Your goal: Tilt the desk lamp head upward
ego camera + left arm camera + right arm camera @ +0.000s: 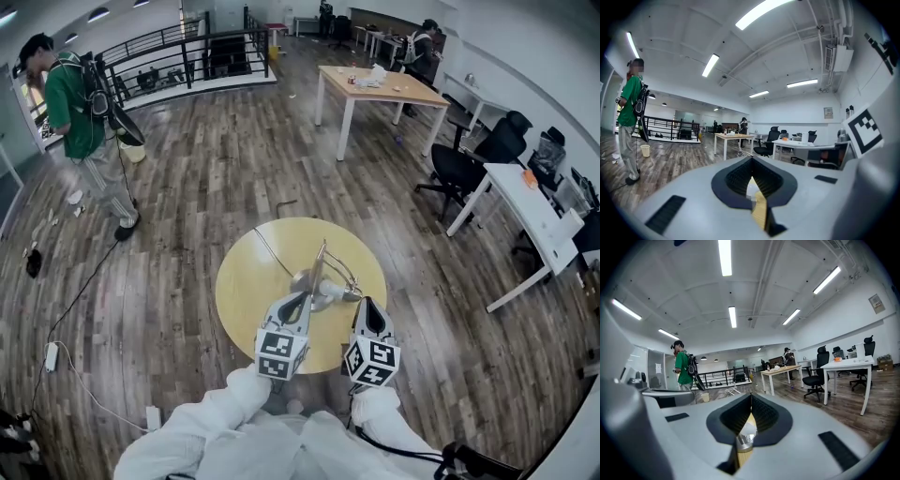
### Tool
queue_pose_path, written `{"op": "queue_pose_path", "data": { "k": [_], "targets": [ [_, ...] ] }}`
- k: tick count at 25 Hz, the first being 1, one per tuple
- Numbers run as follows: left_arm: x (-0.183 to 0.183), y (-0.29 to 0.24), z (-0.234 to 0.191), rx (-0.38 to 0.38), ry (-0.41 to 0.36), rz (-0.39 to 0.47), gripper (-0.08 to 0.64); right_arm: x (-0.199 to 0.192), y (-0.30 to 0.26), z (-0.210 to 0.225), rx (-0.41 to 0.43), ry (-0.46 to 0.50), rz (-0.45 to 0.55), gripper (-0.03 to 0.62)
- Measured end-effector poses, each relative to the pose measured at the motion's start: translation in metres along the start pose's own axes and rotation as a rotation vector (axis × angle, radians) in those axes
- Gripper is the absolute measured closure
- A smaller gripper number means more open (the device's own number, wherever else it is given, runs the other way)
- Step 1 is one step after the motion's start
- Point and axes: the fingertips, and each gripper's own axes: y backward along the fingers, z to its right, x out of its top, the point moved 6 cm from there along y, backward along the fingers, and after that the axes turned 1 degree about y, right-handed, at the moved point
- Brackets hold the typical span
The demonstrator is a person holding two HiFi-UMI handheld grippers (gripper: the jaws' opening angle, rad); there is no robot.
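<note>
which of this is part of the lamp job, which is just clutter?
Job:
- lamp
- round table under it
- left gripper, right gripper, both shut

Lying about:
- wooden desk
- white desk
- office chair
- person in green
- railing

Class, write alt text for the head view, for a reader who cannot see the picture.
Seen from above, a left gripper and a right gripper, both shut, point at a silver desk lamp on a round yellow table. Around it is wooden floor, with a person in a green shirt at far left and desks with black chairs at right.
</note>
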Motion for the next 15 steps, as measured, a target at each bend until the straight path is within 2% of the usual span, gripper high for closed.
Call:
{"op": "queue_pose_path", "data": {
  "k": [6, 10, 13, 15],
  "targets": [
    [-0.011, -0.013, -0.022, -0.007, -0.036, -0.046, 0.56, -0.004, -0.015, 0.0, 0.042, -0.021, -0.008, 0.578],
    [-0.022, -0.022, -0.035, -0.006, -0.033, -0.086, 0.56, -0.011, -0.024, 0.003, 0.043, -0.015, -0.027, 0.578],
    [-0.032, -0.028, -0.04, -0.035, -0.034, -0.114, 0.559, -0.017, -0.028, 0.007, 0.03, -0.022, -0.038, 0.578],
    [-0.041, -0.035, -0.042, -0.061, -0.066, -0.12, 0.558, -0.025, -0.03, 0.014, 0.032, -0.02, -0.058, 0.578]
  ]
}}
